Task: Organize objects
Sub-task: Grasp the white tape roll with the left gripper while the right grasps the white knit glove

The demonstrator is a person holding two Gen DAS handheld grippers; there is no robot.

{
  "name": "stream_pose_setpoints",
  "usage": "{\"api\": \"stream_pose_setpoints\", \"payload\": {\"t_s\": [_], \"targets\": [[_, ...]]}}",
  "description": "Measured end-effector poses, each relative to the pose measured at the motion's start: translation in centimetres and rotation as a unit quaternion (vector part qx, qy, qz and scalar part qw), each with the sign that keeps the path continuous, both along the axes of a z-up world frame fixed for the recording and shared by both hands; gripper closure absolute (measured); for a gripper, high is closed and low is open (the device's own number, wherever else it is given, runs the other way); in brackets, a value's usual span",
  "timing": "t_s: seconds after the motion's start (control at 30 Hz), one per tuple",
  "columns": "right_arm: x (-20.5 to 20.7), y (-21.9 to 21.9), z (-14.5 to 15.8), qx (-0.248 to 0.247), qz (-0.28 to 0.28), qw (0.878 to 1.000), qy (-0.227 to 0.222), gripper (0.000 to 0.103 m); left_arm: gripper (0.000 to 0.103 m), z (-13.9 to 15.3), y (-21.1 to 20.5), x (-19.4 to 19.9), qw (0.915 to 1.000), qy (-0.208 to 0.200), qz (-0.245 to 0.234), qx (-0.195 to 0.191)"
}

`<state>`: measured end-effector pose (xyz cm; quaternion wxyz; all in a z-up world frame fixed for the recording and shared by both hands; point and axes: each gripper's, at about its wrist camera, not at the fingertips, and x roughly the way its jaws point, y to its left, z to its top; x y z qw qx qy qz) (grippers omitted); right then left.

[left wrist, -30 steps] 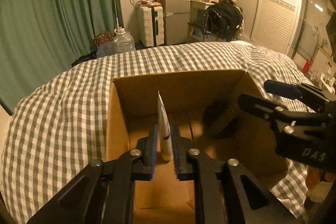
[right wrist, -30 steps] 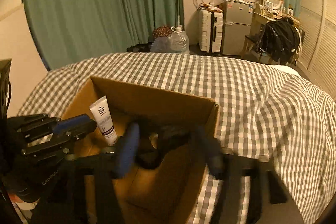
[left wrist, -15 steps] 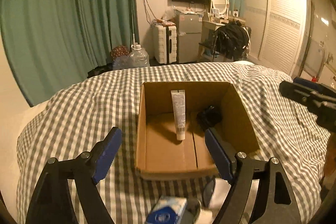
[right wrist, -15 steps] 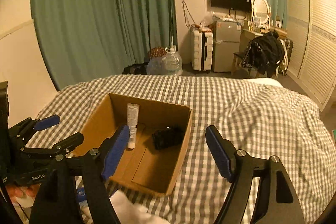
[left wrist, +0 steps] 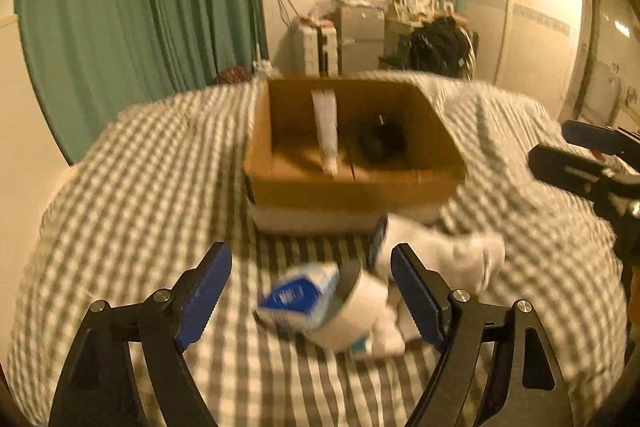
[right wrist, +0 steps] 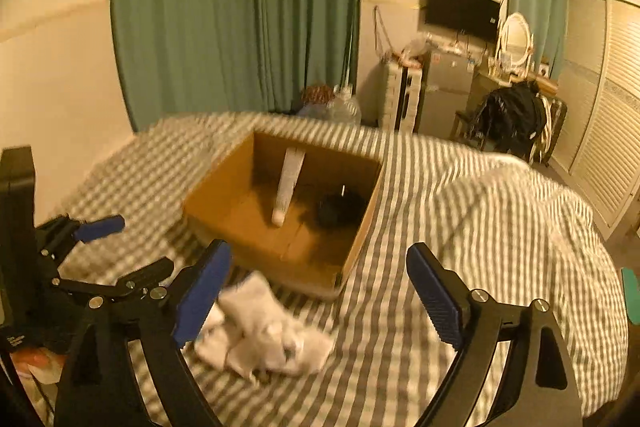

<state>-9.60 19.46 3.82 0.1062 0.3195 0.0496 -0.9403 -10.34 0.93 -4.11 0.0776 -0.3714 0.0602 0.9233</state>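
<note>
Two items [left wrist: 320, 301] between left gripper [left wrist: 311, 293] fingers

The left gripper [left wrist: 310, 289] is a matte black frame of angular, cut-out arms tipped with ribbed blue pads [left wrist: 205, 291], silver screw heads shining at its joints. The right gripper [right wrist: 318, 297] matches it in build; white lettering marks a black body at 8 o'clock in its view.

Grey-and-white checked bedspread [left wrist: 140, 187], brown cardboard box [left wrist: 352, 187], white tube [left wrist: 326, 131], green curtains [right wrist: 236, 11].
</note>
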Motion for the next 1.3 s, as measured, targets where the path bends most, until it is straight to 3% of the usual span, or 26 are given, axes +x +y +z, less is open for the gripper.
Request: {"api": "stream_pose_setpoints", "payload": {"t_s": [0.33,0.57,0.67,0.7,0.73,0.8,0.87,1.07,1.3], "targets": [[-0.1,-1.0,-9.7,0.062,0.01,0.993,-0.097,0.014,0.019,-6.5,1.5,-0.8,0.9967,-0.069,-0.029,-0.032],[-1.3,-0.7,-11.6,0.053,0.011,0.988,-0.142,0.014,0.019,-7.6,1.4,-1.5,0.9952,-0.091,-0.034,-0.007],[-1.7,-0.3,-12.1,0.038,0.013,0.987,-0.155,0.014,0.024,-7.7,1.4,-1.8,0.9949,-0.093,-0.039,-0.005],[-1.8,-0.2,-12.3,0.036,0.015,0.986,-0.161,0.016,0.032,-7.7,1.5,-1.8,0.9949,-0.092,-0.041,-0.002],[-1.8,-0.3,-12.5,0.031,0.019,0.986,-0.166,0.025,0.042,-7.7,1.4,-1.7,0.9951,-0.09,-0.042,0.0],[-1.7,-0.3,-12.7,0.017,0.033,0.984,-0.172,0.037,0.051,-7.6,1.2,-1.8,0.9951,-0.09,-0.041,0.005],[-1.6,-0.4,-12.5,0.014,0.039,0.984,-0.174,0.046,0.053,-7.5,0.9,-1.9,0.9952,-0.09,-0.036,0.009],[-1.0,-0.2,-12.0,0.004,0.036,0.986,-0.16,0.059,0.06,-7.1,0.5,-1.8,0.9955,-0.091,-0.026,0.009],[-0.2,0.2,-11.1,-0.006,0.024,0.991,-0.132,0.066,0.065,-5.8,-0.3,-1.0,0.9966,-0.08,-0.012,0.016]]}}
